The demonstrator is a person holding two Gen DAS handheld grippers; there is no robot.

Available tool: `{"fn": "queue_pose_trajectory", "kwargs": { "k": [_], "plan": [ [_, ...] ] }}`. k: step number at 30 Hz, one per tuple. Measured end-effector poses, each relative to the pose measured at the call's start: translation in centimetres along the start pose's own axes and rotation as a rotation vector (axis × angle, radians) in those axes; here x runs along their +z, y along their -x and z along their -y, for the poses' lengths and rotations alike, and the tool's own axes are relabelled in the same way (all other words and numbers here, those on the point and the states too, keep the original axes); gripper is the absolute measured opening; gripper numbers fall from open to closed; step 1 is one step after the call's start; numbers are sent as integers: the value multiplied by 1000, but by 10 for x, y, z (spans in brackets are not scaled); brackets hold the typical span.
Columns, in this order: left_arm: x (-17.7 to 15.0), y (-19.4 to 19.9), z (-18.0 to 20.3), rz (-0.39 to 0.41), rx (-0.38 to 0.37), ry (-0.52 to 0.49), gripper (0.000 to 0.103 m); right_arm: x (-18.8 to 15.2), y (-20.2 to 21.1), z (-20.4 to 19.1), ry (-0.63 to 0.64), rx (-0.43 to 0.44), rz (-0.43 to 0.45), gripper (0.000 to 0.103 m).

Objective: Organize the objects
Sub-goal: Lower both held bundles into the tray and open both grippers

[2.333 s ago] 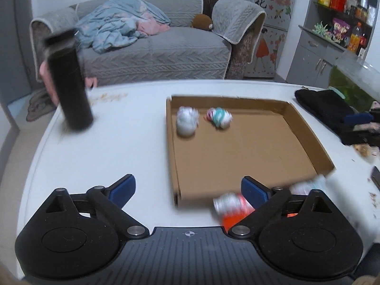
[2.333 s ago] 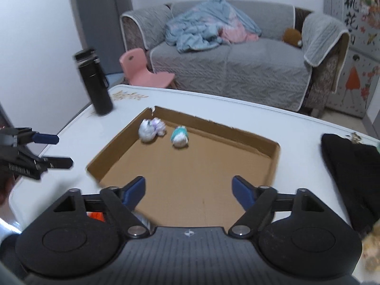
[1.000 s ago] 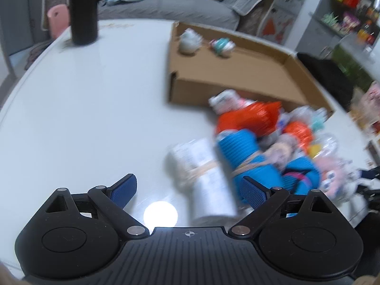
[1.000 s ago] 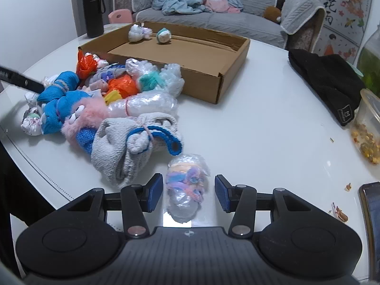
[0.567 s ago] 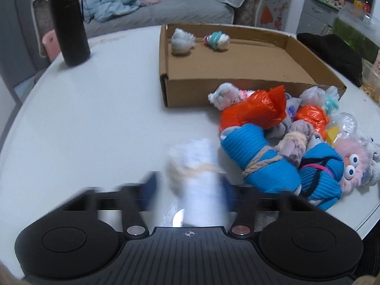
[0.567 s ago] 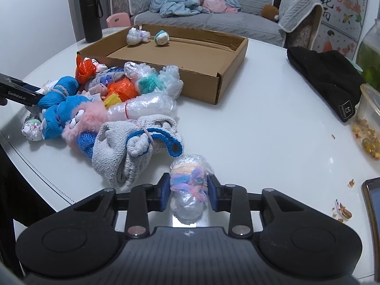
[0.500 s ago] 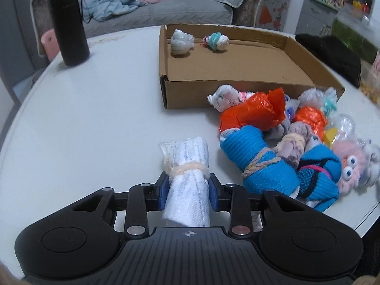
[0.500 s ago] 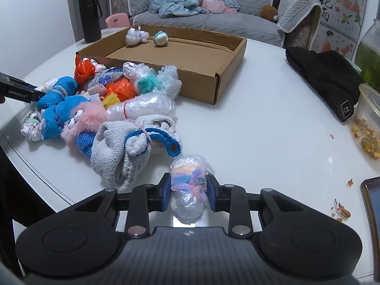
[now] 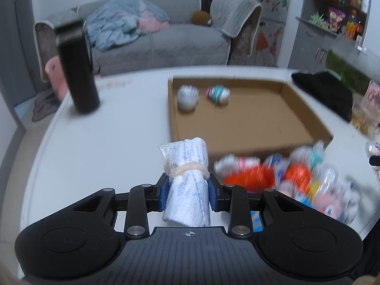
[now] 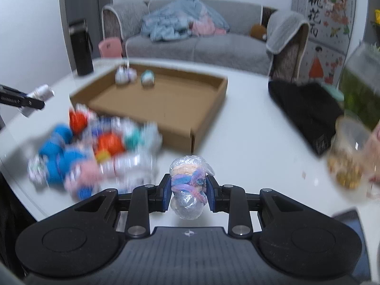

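- The left gripper (image 9: 188, 192) is clamped on a white rolled cloth bundle (image 9: 186, 185) tied with a fuzzy band, and holds it clear of the white table (image 9: 106, 142), just near of the cardboard box's near-left corner.
- The right gripper (image 10: 188, 192) is clenched on a clear plastic bag of pastel hair ties (image 10: 188, 187), also held above the tabletop, near and right of the loose pile.
- Judging by the task, the step in hand is carrying both bundles to the cardboard box (image 9: 306, 128). To do it well, each should clear the box's near wall before it comes down, so neither bundle catches on the rim.
- The bag is slick and soft, so I would keep the squeeze firm and avoid quick swings; it may slip.
- Set each bundle on bare box floor, apart from what lies there, and let go only once it rests.
- The box is a shallow open tray. It holds two small bundles near its far-left corner: a white one (image 9: 187, 96) and a teal-and-white one (image 9: 218, 94), side by side. The rest of its floor is bare.
- A pile of wrapped bundles (image 10: 95, 152), blue, orange, pink and clear, lies on the table against the box's near wall, still unsorted.
- A clear tub (image 10: 349, 152) at the right holds yellowish bits, too blurred to name.
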State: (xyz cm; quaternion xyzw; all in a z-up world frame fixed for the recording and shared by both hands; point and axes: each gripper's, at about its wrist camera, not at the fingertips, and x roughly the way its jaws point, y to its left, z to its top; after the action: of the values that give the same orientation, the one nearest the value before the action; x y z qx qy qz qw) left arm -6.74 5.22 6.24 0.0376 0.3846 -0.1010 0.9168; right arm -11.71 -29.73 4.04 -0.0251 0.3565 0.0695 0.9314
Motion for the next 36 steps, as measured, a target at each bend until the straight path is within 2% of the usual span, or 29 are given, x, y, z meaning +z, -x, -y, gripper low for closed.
{"fn": "queue_pose_trajectory", "kwargs": {
  "k": [3,8,14,16,21,25,36],
  "plan": [
    [27,-3,5,33,8,-32,39,29,-1,-1,18,9,46,27],
    [69,-23,14,66,-24,-42,39,82,-22,-10,19,82,103,27],
    [98,-67,24,49,-48,-48,39,132,-77,-32,27,176,99,27],
    [103,-84,26,37,-46,-51,39,144,-103,-39,16,203,70,27],
    [103,-127,26,-5,-33,-73,39,155,-171,-63,33,220,-22,27],
    [96,-154,19,-44,-7,-91,39,154,-204,-71,49,226,-75,27],
    [87,-183,23,-83,-14,-128,39,158,-236,-88,99,236,-156,27]
  ]
}}
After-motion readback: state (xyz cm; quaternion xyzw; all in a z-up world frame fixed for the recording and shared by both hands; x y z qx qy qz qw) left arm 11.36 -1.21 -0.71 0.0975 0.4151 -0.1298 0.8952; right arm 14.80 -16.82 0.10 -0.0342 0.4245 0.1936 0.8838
